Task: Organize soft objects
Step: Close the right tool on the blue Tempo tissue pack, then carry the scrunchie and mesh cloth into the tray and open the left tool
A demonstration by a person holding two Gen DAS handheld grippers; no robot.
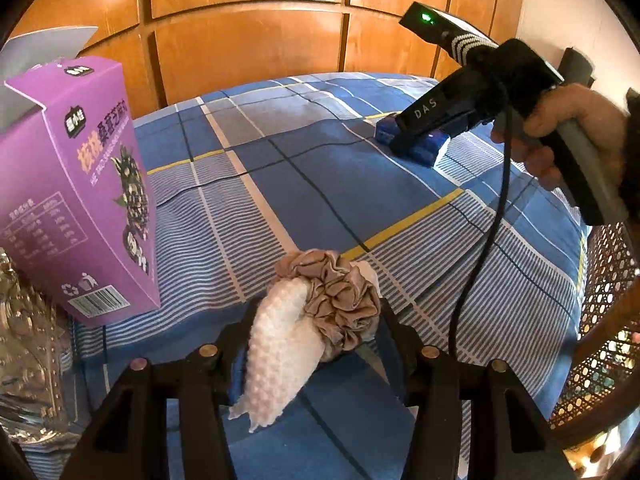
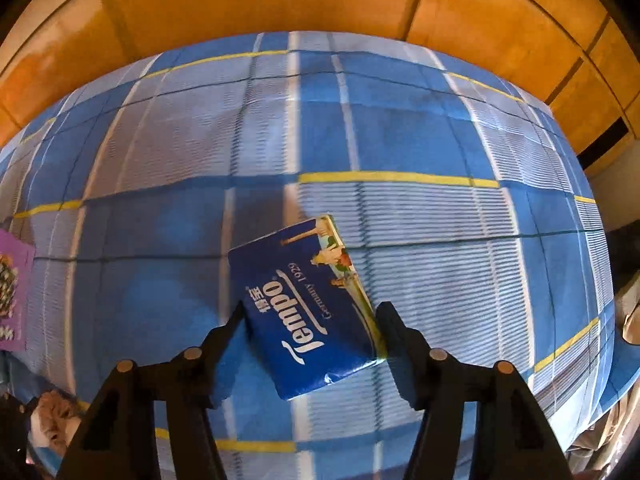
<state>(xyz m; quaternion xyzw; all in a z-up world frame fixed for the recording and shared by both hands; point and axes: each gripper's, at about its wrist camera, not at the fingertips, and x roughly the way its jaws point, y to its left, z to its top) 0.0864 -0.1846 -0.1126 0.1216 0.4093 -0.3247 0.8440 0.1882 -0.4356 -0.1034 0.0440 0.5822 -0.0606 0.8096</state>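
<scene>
While the left gripper (image 1: 316,320) clenches a scrunchie (image 1: 340,300) and cloth (image 1: 280,352), the right gripper (image 2: 310,318) straddles the tissue pack (image 2: 308,304), 2 jaws touching, grip uncertain; next comes boxing (image 1: 80,200)

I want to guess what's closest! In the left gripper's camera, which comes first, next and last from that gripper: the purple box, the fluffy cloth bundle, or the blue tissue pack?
1. Fluffy cloth bundle: right between the left gripper's fingers.
2. Purple box: standing to the left on the checked bedsheet.
3. Blue tissue pack: far across on the right, at the right gripper.
</scene>
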